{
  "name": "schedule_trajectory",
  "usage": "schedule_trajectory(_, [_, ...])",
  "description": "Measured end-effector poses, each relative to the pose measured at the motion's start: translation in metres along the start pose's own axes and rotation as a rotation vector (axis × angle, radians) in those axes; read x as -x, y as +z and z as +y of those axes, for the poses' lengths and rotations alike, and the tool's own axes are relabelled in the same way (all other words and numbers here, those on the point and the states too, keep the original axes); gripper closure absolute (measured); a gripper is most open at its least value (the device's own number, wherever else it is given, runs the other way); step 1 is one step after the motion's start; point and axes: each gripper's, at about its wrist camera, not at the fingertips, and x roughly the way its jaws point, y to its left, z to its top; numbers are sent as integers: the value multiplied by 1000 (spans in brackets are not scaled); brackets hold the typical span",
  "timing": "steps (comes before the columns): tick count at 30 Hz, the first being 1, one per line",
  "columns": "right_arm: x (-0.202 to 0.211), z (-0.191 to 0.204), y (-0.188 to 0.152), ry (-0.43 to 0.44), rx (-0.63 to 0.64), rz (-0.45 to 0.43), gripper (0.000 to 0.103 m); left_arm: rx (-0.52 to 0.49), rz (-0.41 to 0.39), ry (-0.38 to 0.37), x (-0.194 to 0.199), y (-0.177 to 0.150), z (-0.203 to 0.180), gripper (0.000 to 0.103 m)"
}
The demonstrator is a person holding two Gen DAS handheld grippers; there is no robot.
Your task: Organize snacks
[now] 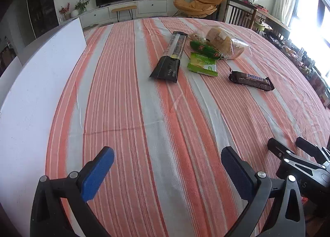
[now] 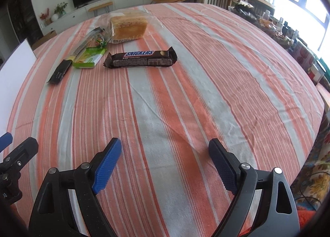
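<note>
Snacks lie on the far half of the striped tablecloth (image 1: 144, 113). A brown Snickers bar (image 1: 251, 80) (image 2: 140, 59) sits apart, nearest both grippers. Left of it are a green wafer packet (image 1: 203, 63) (image 2: 88, 57), a long black packet (image 1: 170, 57) (image 2: 68, 59), a green sausage (image 1: 206, 49) and bagged bread (image 1: 224, 42) (image 2: 129, 24). My left gripper (image 1: 168, 164) stands open over bare cloth, nothing between its blue pads. My right gripper (image 2: 165, 160) is open too, low over the cloth, well short of the Snickers bar. Part of the right gripper (image 1: 297, 158) shows beside the left one.
A white board (image 1: 31, 84) (image 2: 14, 72) lies along the table's left edge. Beyond the table stand a TV cabinet (image 1: 123, 8), an orange chair (image 1: 196, 3) and wooden chairs (image 1: 239, 13). Cluttered shelves (image 2: 299, 37) run along the right under the window.
</note>
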Motion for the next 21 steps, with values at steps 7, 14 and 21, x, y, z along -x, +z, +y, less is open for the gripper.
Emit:
schedule_trajectory(7, [0, 0, 0, 1, 0, 1, 13, 18, 5, 51, -19, -1, 20, 0])
schedule_trajectory(14, [-1, 1, 0, 2, 3, 2, 11, 22, -21, 65, -19, 1, 24, 0])
schedule_trajectory(21, [-1, 0, 1, 3, 3, 3, 10, 21, -21, 65, -19, 1, 24, 0])
